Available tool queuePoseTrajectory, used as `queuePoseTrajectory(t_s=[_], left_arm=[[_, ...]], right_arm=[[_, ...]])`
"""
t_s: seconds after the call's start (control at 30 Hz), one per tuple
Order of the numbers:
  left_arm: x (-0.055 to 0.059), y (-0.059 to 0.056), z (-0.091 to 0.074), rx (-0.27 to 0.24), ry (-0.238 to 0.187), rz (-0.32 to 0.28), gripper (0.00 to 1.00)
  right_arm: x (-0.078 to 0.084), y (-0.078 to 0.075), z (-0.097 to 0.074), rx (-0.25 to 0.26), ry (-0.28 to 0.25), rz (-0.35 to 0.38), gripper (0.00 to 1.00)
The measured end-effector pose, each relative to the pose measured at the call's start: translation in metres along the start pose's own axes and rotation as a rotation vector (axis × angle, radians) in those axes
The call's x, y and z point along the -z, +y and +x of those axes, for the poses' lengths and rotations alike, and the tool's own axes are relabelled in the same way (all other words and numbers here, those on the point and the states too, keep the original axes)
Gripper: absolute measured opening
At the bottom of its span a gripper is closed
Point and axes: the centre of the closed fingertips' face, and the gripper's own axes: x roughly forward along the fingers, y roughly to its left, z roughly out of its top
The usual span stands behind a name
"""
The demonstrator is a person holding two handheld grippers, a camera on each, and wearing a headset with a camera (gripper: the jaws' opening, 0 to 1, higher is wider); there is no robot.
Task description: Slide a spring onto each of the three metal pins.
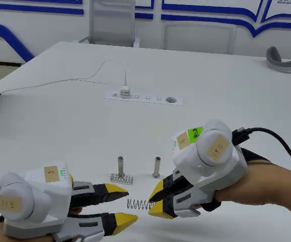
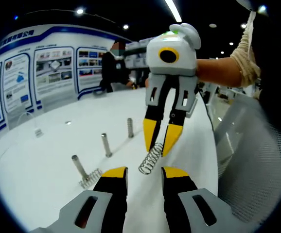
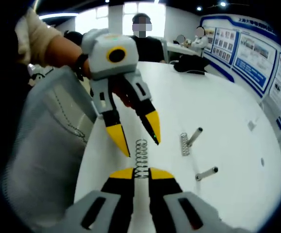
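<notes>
Pinching one end of a thin silver coil spring (image 1: 138,204) with the right yellow-tipped gripper (image 1: 151,206), near the white table (image 1: 60,116) edge.
Holding the left yellow-tipped gripper (image 1: 129,205) spread open just beside its free end. Counting three upright grey metal pins (image 2: 106,144) in left gripper view, two in head view; second silver spring (image 1: 121,178) lying at the leftmost pin's foot.

I see white table (image 1: 60,116). Left pin (image 1: 121,165), right pin (image 1: 157,167) stand upright near me. Loose spring (image 1: 122,178) lies touching left pin base. Farther back: socket strip (image 1: 144,98) with plug (image 1: 125,92), thin cable (image 1: 60,80) trailing left. Grey band (image 1: 285,61) at far right.
</notes>
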Motion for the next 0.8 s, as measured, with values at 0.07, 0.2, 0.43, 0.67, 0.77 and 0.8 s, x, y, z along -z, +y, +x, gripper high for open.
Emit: queuePoseTrajectory(t_s=[0.07,0.2,0.43,0.67,0.77,0.8], left_arm=[[0.000,-0.001,0.001,0.006,0.001,0.005,0.26],[0.000,-0.004,0.002,0.020,0.003,0.016,0.23],[0.001,-0.012,0.005,0.049,0.014,0.043,0.17],[0.004,-0.017,0.007,0.068,0.035,0.071,0.13],[0.004,-0.018,0.006,0.073,0.036,0.067,0.13],[0.004,-0.018,0.006,0.073,0.037,0.066,0.13]], right_arm=[[0.000,0.001,0.000,-0.005,0.003,-0.007,0.12],[0.001,0.003,0.000,-0.019,0.006,-0.022,0.12],[0.003,0.008,0.003,-0.038,0.018,-0.044,0.12],[0.002,0.011,0.002,-0.049,0.021,-0.057,0.12],[0.000,0.012,-0.001,-0.054,0.013,-0.048,0.12],[-0.001,0.012,-0.002,-0.054,0.008,-0.044,0.12]])
